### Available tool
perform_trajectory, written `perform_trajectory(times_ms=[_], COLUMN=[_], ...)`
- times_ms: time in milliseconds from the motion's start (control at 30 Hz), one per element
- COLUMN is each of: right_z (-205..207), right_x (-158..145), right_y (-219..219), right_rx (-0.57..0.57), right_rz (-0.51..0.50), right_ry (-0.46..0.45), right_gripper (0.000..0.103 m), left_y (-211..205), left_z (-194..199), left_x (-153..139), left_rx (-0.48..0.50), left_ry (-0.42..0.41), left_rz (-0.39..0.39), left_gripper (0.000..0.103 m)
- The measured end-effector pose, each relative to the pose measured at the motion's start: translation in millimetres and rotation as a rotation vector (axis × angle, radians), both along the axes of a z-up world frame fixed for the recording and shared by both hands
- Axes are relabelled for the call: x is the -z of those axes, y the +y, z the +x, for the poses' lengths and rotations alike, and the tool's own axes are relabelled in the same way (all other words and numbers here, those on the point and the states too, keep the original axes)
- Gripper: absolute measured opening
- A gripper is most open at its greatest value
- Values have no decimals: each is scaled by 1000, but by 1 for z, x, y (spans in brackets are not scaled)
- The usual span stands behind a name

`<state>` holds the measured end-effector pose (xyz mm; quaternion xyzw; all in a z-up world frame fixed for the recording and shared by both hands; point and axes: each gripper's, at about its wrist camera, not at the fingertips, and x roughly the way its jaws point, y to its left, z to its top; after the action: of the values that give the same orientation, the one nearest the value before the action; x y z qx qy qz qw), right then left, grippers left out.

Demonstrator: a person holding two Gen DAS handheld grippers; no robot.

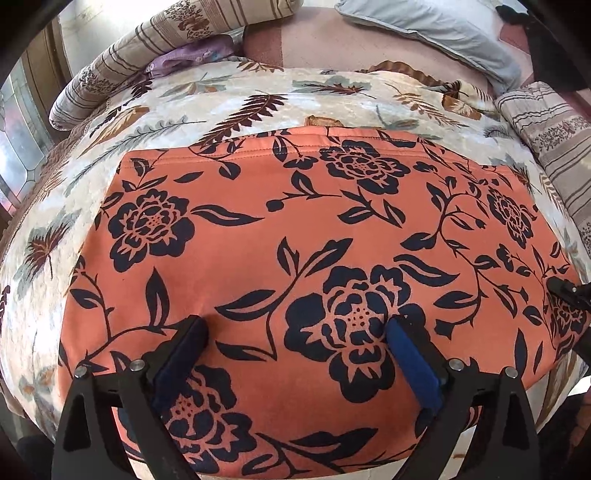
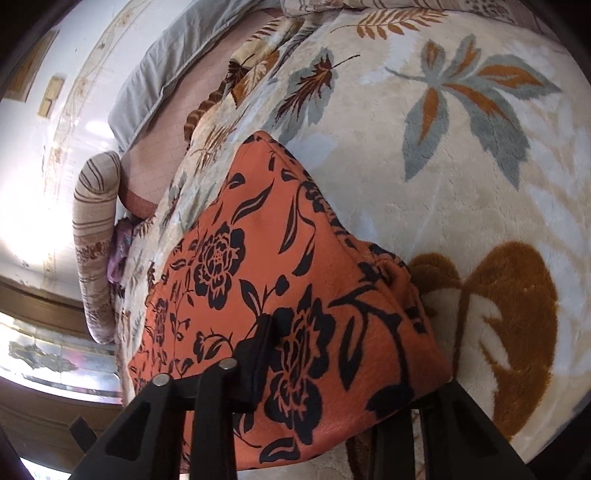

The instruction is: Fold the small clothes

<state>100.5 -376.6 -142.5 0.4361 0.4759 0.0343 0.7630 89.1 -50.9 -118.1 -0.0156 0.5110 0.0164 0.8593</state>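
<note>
The orange floral garment lies spread flat on the leaf-patterned blanket on the bed, and the fold is just starting. The left claw hovers over the garment's near half, jaws wide apart, gripping nothing. The right claw is at the garment's near corner, cloth draped between its fingers; only one finger shows, so a firm pinch I cannot tell. Next, that corner likely needs carrying across the garment. Beyond the garment lie a striped bolster, a grey pillow and a purple cloth, all well apart from it, nothing blocking
</note>
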Motion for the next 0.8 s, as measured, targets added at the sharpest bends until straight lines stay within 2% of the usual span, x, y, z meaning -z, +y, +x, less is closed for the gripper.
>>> perform_trajectory(times_ms=[100,200,300,367,433,500,567,600,633,667,700,733,800], right_z=[5,9,12,9,-1,-12,-21,-20,-15,-10,-11,-13,-11], right_x=[-18,-59,-119,-152,-172,-173,-150,-135,-111,-88,-79,-87,-109], right_y=[9,27,74,120,176,234,294,313,336,352,360,362,351], right_rx=[-34,-67,-156,-240,-340,-461,-596,-650,-724,-776,-774,-771,-738], right_rz=[-83,-179,-295,-364,-424,-461,-489,-501,-508,-497,-525,-547,-470], right_ry=[-19,-120,-278,-382,-476,-530,-524,-495,-427,-355,-356,-378,-401], right_gripper=[19,17,17,16,16,16,16,16,16,17,16,16,15], left_y=[13,58,131,181,230,266,294,302,308,309,307,304,298], left_z=[-4,-20,-46,-63,-78,-88,-98,-99,-99,-100,-100,-99,-98], left_x=[-11,-44,-76,-83,-78,-63,-38,-30,-25,-24,-23,-23,-26], left_rx=[18,-49,-200,-324,-447,-552,-635,-663,-680,-663,-645,-628,-593], left_ry=[-4,-114,-241,-277,-274,-244,-185,-150,-127,-156,-167,-156,-170], left_rz=[-72,-135,-134,-104,-38,37,52,22,-35,-93,-101,-68,-35], left_gripper=[98,98,98,98,98,98,98,97,97,97,97,97,97])
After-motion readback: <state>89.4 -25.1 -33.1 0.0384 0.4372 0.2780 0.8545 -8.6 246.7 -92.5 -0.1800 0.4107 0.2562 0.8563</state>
